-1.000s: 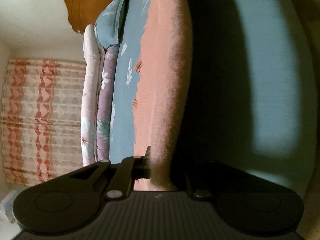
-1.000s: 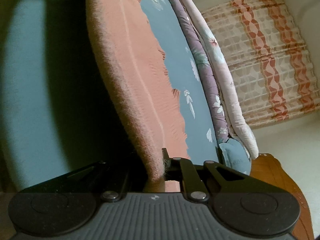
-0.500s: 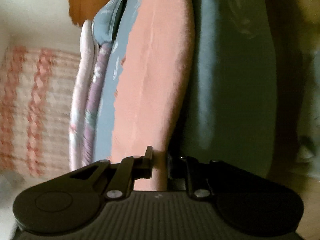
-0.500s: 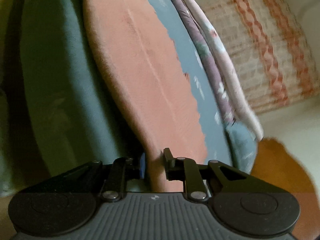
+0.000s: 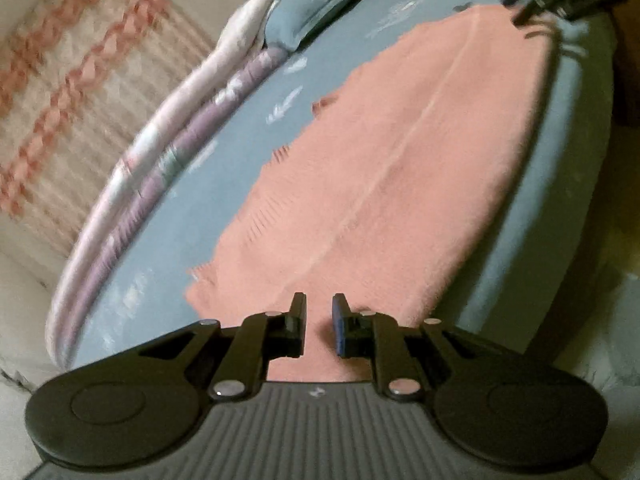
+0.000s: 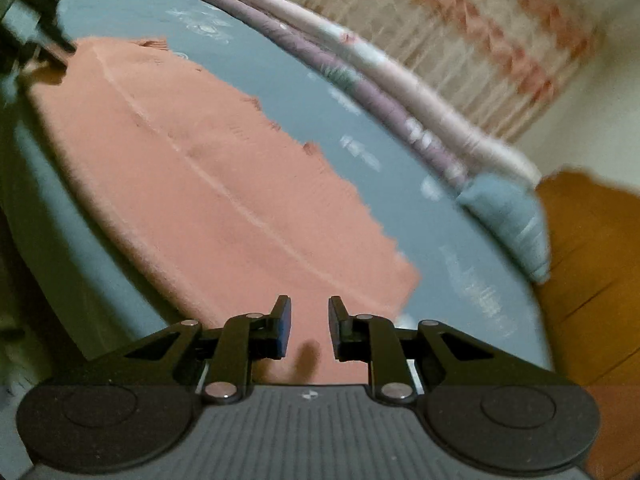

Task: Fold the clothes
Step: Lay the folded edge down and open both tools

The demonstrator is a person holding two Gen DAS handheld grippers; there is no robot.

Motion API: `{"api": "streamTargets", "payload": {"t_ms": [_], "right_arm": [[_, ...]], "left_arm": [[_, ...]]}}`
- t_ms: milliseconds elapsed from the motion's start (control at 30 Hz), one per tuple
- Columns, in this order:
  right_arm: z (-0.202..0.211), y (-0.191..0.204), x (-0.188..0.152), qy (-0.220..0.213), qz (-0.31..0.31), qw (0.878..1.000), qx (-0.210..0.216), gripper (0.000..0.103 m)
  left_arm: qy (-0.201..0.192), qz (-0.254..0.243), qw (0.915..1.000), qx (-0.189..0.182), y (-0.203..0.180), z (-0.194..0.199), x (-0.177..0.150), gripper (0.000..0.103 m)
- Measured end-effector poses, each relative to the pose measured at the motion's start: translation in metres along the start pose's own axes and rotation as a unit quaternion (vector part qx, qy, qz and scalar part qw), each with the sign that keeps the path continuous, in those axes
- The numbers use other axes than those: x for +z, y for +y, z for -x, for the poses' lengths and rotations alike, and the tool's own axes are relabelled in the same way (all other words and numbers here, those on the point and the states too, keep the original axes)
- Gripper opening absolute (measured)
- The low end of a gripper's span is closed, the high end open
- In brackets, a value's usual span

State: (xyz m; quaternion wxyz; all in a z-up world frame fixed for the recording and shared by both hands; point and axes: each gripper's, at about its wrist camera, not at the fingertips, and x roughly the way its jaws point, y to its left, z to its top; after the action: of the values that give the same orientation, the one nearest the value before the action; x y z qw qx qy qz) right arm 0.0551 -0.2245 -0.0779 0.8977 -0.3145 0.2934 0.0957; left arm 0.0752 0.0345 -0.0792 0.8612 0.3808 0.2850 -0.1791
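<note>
Fabric everywhere: a fuzzy salmon-pink garment (image 5: 400, 168) lies spread flat on the bed (image 5: 248, 152), running forward from the left gripper (image 5: 319, 316), whose jaws stand slightly parted over the near edge with nothing between them. A pale raised seam runs lengthwise down the cloth. Right gripper (image 6: 308, 320), same story: jaws a little apart, empty, poised above the garment's other end, pink knit stretching ahead and to its left. The bed's blue sheet shows white leaf prints. Right of the right gripper, a folded quilt (image 6: 400, 92) in lilac and cream rolls along the bed edge, patterned curtain (image 6: 480, 40) behind, both blurred
</note>
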Motion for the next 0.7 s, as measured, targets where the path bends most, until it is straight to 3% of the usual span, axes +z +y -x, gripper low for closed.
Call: {"api": "streamTargets", "payload": {"t_ms": [133, 233, 367, 433, 600, 700], "right_arm": [[-0.007, -0.012, -0.024, 0.012, -0.025, 1.0, 0.015, 0.029], [0.0, -0.032, -0.021, 0.015, -0.053, 0.998, 0.024, 0.039], [-0.015, -0.056, 0.01, -0.019, -0.081, 0.996, 0.024, 0.042], [-0.034, -0.065, 0.027, -0.035, -0.101, 0.993, 0.041, 0.043], [-0.09, -0.074, 0.035, -0.007, -0.139, 0.987, 0.081, 0.044], [-0.095, -0.096, 0.024, 0.002, -0.2, 0.974, 0.104, 0.063]], "left_arm": [[0.001, 0.07, 0.9973, -0.024, 0.023, -0.002, -0.003, 0.013], [0.003, 0.14, 0.9891, -0.044, 0.055, 0.004, 0.001, 0.017], [-0.043, 0.187, 0.98, -0.053, 0.095, -0.01, 0.03, 0.04], [-0.055, 0.208, 0.9749, -0.058, 0.108, -0.03, 0.044, 0.043], [-0.007, 0.301, 0.9499, -0.083, 0.123, -0.078, 0.008, 0.045], [0.001, 0.368, 0.9232, -0.112, 0.138, -0.086, -0.014, 0.043]]}}
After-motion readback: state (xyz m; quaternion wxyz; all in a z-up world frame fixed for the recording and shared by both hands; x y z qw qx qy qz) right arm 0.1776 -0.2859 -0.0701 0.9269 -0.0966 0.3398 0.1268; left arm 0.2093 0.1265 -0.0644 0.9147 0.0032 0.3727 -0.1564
